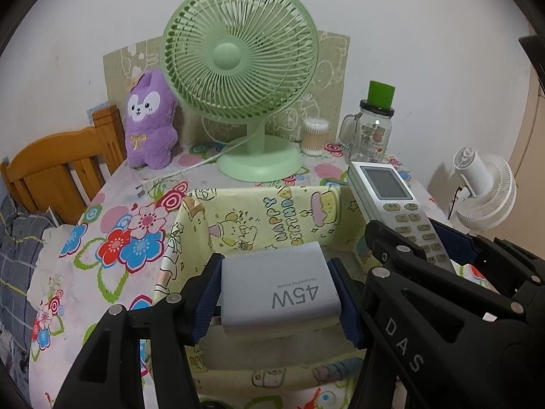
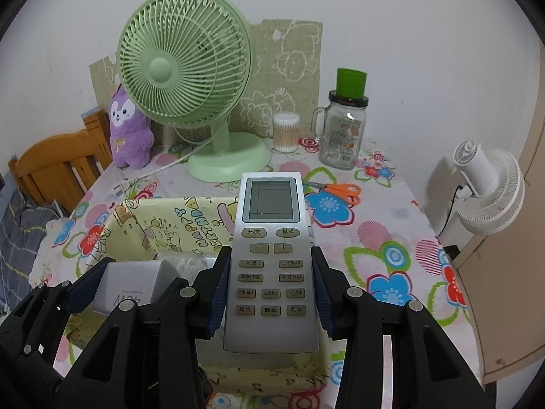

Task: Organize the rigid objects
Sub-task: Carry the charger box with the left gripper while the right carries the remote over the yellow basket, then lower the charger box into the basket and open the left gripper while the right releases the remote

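My left gripper (image 1: 277,296) is shut on a grey 45W charger block (image 1: 277,288), held over the open yellow cartoon-print fabric basket (image 1: 245,211). My right gripper (image 2: 269,291) is shut on a silver air-conditioner remote (image 2: 270,266), its screen end pointing away, above the basket's right part (image 2: 177,218). In the left wrist view the remote (image 1: 391,201) and the right gripper's fingers (image 1: 402,252) show at the right. In the right wrist view the charger (image 2: 133,286) and the left gripper's fingers (image 2: 87,281) appear at the lower left.
A green desk fan (image 1: 238,78), a purple plush toy (image 1: 150,122), a cotton-swab tub (image 1: 315,136) and a glass jar with a green cap (image 1: 373,126) line the back of the flowered table. Orange scissors (image 2: 342,192) lie right of the basket. A white fan (image 2: 487,191) stands beyond the table's right edge, a wooden headboard (image 1: 58,170) at the left.
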Demonstrator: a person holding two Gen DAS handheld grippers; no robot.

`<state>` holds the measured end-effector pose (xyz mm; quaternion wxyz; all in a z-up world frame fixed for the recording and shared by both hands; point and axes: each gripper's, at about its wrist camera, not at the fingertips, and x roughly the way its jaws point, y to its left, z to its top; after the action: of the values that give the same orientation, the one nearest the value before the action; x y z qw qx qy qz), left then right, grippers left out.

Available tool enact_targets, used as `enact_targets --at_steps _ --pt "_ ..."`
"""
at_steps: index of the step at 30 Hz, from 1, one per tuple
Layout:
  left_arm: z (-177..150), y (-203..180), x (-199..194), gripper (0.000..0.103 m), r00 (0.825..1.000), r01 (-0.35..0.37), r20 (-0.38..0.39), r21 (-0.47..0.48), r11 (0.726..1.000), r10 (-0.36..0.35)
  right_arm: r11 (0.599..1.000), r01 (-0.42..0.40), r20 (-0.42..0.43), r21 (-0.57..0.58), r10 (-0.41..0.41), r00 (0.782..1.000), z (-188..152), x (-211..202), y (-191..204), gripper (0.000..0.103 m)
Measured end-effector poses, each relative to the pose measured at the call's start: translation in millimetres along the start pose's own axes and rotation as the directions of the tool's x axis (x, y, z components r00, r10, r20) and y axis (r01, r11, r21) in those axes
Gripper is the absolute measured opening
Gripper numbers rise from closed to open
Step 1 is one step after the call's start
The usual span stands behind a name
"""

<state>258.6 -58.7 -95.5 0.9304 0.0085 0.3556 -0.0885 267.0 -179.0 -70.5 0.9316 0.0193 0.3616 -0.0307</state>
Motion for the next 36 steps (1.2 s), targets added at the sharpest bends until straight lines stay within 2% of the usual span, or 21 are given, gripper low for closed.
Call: enact_targets --at_steps 14,25,31,34,36 --pt "1 9 24 0.063 0.999 -0.013 -0.033 -0.011 1.0 0.013 1.0 -0.007 -0.029 0.005 0.007 1.0 0 26 4 0.047" --pt "0 11 25 0.063 0.999 -0.026 -0.022 0.002 1.0 0.026 0.999 -0.028 -0.058 0.029 0.029 0.998 1 36 8 0.048" --pt "0 12 22 0.063 0.999 -0.014 -0.029 -0.01 1.0 0.014 1.0 -0.015 -0.05 -0.005 0.014 0.999 2 31 11 0.055" --pt "0 12 21 0.063 0.999 -0.017 -0.03 -0.014 1.0 0.016 1.0 0.0 -0.045 -0.008 0.0 0.999 2 25 9 0.063" --pt "0 12 20 0.063 0.999 -0.019 -0.031 -0.019 1.0 0.018 1.0 -0.028 -0.045 -0.005 0.028 0.999 1 21 6 0.066"
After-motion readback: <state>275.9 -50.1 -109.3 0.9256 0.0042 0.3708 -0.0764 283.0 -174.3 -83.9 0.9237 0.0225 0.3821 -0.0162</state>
